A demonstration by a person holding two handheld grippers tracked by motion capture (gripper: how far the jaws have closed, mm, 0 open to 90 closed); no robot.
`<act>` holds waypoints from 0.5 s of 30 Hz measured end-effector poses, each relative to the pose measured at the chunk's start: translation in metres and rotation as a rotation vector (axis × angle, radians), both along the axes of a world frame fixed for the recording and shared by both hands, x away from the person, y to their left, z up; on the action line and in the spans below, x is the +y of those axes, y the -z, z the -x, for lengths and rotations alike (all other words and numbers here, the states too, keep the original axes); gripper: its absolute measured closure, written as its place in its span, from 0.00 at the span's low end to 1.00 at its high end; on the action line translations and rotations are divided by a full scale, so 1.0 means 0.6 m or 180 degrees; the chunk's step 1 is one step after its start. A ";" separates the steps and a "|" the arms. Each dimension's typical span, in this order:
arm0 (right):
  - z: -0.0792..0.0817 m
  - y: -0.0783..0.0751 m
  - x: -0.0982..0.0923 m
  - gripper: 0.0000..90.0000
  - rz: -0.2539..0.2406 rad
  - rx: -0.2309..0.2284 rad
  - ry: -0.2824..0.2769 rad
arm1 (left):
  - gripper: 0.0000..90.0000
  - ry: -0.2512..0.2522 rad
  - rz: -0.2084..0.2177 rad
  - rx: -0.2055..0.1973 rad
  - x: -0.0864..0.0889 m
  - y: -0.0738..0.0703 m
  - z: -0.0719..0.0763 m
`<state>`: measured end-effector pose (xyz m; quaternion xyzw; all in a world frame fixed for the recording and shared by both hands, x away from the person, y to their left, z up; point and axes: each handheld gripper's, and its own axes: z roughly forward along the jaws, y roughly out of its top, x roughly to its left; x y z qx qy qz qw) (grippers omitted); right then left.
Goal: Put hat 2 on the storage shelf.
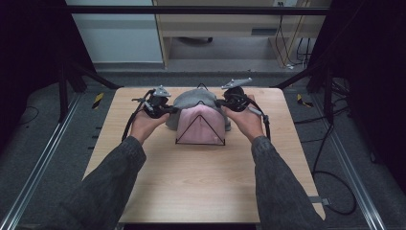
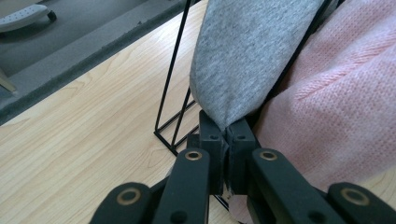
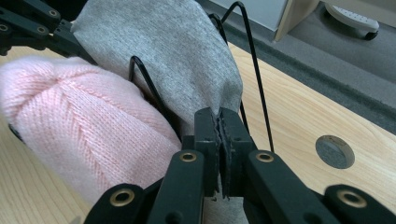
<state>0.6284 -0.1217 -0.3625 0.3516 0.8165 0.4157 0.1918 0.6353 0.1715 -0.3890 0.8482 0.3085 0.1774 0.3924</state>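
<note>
The pale wood-grain table (image 1: 201, 187) filled the near ground of the high view, its laminate smooth and bare toward 6 o'clock, where two grey-sleeved forearms came in. Beyond its far edge lay grey floor, metal rails at 3 and 9 o'clock, trailing black cables, and at 12 o'clock a pale wall with a light wooden shelf unit (image 1: 230, 28).

Toward the table's far middle stood a thin black wire rack (image 1: 200, 130), its front frame a triangle. A pink knitted hat (image 1: 203, 122), soft and ribbed with a fine stitch, sat over the nearer frame; behind it, touching, a smooth grey jersey hat (image 1: 195, 98) was draped over the farther wire hoop.

The left gripper (image 1: 165, 109), at 9 o'clock of the hats, had its black jaws pressed together on the lower edge of the grey jersey hat (image 2: 247, 56), the cloth pinched between them, with the pink knit (image 2: 336, 107) just beside. The right gripper (image 1: 222, 103), at 3 o'clock, likewise pinched the grey hat's (image 3: 173, 56) hem, jaws closed tight on the fabric, wire hoops (image 3: 254, 60) rising behind it. A round grey plug (image 3: 335, 151) was set in the tabletop near that gripper.
</note>
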 end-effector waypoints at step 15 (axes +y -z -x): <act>-0.005 0.013 0.006 0.91 0.0032 0.0082 0.0003 | 0.94 -0.0080 0.0019 0.0178 0.008 0.025 -0.003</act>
